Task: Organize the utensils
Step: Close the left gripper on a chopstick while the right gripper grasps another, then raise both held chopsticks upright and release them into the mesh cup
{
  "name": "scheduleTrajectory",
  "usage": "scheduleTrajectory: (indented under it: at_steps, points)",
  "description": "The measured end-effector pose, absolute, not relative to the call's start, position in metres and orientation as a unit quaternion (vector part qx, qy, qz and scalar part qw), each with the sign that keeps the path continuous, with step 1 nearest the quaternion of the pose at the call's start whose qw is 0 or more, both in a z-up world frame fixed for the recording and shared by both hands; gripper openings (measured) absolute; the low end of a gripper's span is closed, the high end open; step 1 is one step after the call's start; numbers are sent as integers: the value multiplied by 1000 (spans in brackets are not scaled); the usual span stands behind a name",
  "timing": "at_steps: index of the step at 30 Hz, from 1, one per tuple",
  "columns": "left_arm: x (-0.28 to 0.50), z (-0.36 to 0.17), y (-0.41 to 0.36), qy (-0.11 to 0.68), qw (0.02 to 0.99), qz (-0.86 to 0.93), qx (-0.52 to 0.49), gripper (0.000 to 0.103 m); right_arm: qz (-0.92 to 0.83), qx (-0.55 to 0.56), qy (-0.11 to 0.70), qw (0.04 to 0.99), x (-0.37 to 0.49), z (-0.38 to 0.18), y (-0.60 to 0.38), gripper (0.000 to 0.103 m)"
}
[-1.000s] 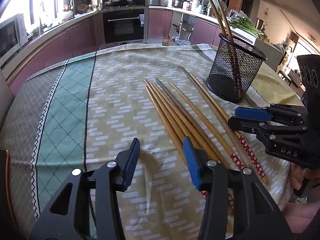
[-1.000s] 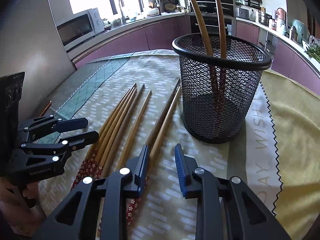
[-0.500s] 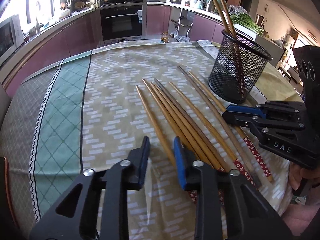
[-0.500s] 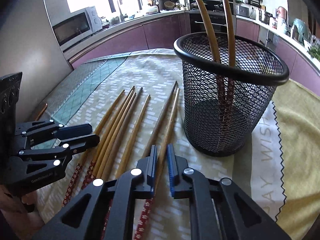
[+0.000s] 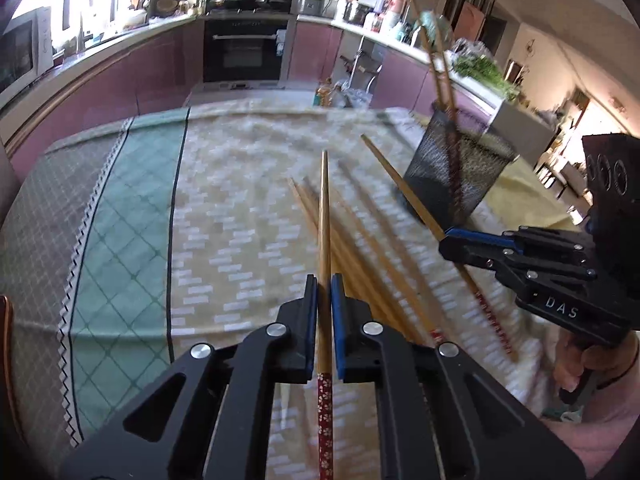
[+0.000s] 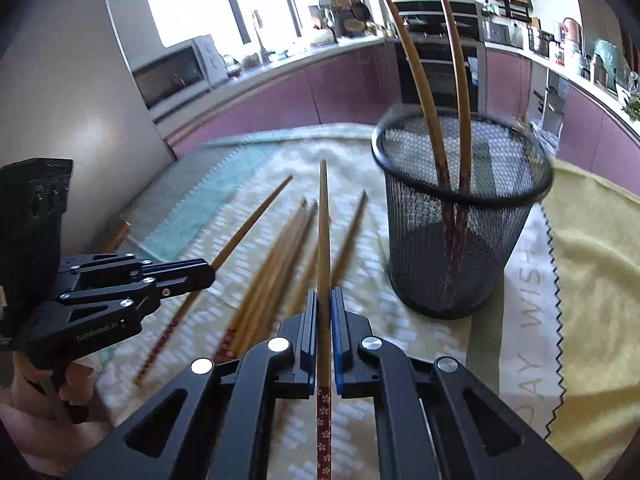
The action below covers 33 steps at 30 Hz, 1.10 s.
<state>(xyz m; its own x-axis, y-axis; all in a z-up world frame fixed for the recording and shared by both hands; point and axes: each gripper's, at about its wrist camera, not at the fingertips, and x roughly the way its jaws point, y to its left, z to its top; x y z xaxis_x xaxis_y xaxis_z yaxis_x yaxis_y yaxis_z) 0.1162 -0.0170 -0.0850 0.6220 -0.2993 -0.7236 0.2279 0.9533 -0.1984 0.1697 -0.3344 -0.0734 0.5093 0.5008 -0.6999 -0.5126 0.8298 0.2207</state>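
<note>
Left gripper (image 5: 324, 308) clamping one chopstick (image 5: 325, 216), right gripper (image 6: 324, 320) clamping another chopstick (image 6: 323, 224), both pointing straight ahead

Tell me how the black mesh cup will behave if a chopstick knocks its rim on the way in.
The mesh cup looks like thin wire mesh, so probably light and apt to slide on the tablecloth. It is tall with only two chopsticks leaning inside, so a sideways knock might tip it.

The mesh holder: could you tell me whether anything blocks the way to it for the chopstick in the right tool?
Nothing visible does. The right tool grips its chopstick beside the mesh holder, whose open top holds only two chopsticks leaning inside.
</note>
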Motion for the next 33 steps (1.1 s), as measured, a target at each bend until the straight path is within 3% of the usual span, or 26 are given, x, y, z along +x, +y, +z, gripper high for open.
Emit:
scheduleTrajectory:
  at_steps: [25, 33]
  points:
    - [131, 78, -58, 228, 933, -263, -88, 7, 280, 27, 202, 938, 168, 63, -401, 6]
    - [153, 83, -90, 226, 937, -258, -71, 7, 260, 12, 221, 940, 191, 49, -399, 6]
